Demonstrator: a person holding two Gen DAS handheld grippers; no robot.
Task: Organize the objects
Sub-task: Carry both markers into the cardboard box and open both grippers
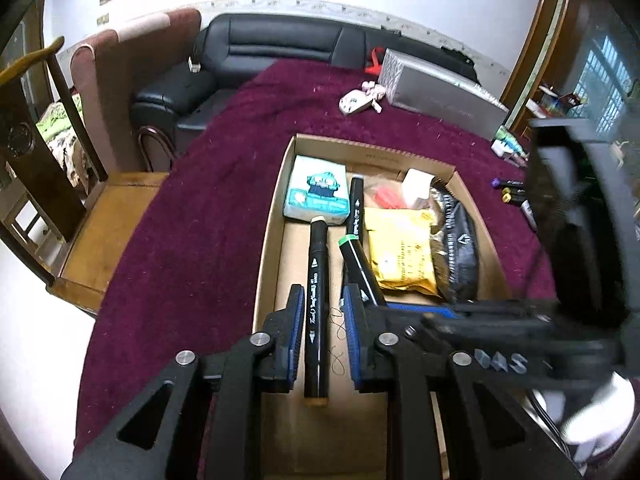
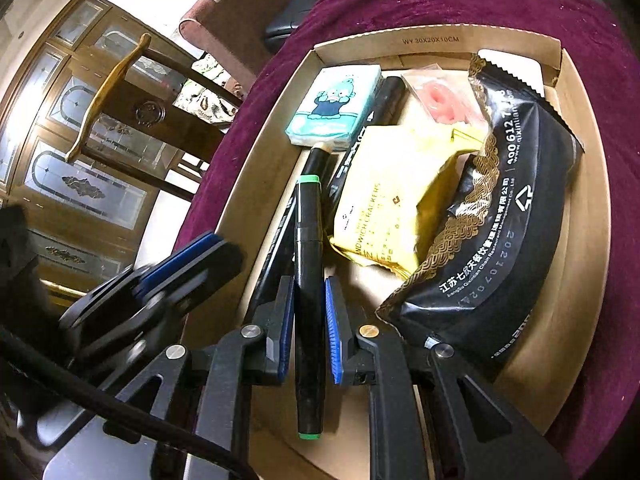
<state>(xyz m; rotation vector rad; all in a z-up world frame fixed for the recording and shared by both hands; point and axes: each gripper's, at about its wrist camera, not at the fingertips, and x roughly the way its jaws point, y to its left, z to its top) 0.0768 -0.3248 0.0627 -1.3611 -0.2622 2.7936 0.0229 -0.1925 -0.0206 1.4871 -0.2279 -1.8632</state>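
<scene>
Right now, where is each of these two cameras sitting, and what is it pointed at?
Left wrist: rides the left claw, looking down into the cardboard box; a beige-capped marker lies between its pads, with the right claw crossing.
Right wrist: rides the right claw, shut on a green-capped marker; the left claw shows.
Shared: box, both markers, tissue pack, yellow cracker packet.

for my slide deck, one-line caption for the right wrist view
Right gripper holds a green-capped marker over a cardboard box.
</scene>
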